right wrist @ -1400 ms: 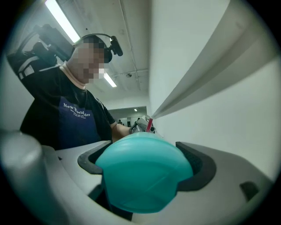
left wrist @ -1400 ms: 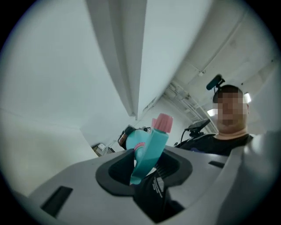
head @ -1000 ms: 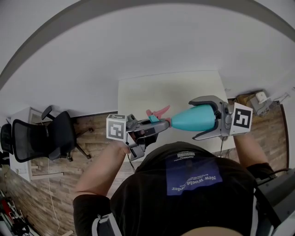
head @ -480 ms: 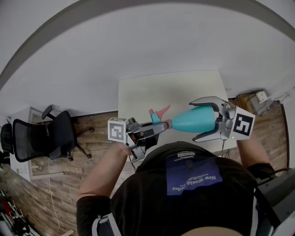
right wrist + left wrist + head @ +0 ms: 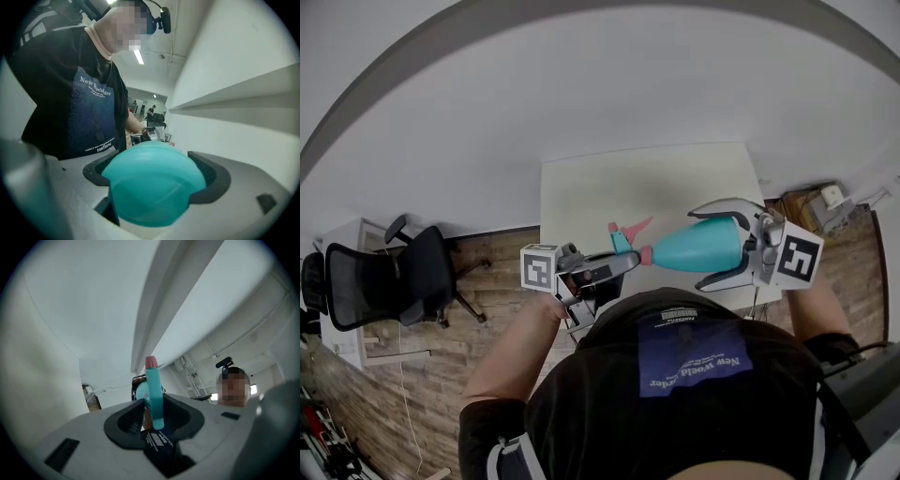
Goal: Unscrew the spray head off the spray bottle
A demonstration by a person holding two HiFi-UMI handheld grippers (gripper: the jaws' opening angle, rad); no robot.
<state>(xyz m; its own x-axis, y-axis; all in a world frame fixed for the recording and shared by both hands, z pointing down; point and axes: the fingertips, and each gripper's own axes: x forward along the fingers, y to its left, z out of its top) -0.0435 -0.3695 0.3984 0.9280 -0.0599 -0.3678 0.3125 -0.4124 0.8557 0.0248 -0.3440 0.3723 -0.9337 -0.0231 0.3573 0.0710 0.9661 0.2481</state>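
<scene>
black T-shirt (image 5: 70, 93), print reading "New" and "FANTASTIC", other words unclear

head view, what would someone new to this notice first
The teal spray bottle is held in mid-air above a pale table. The right tongs clamp its fat body, and the left tongs, whose jaws have just been closing, pinch the spray head with its pink trigger. A black office chair stands at far left.

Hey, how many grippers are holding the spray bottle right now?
2. The left gripper, its jaws just closed tighter, clamps the spray head at the bottle's left end. The right gripper grips the teal bottle body. No others in view.
</scene>
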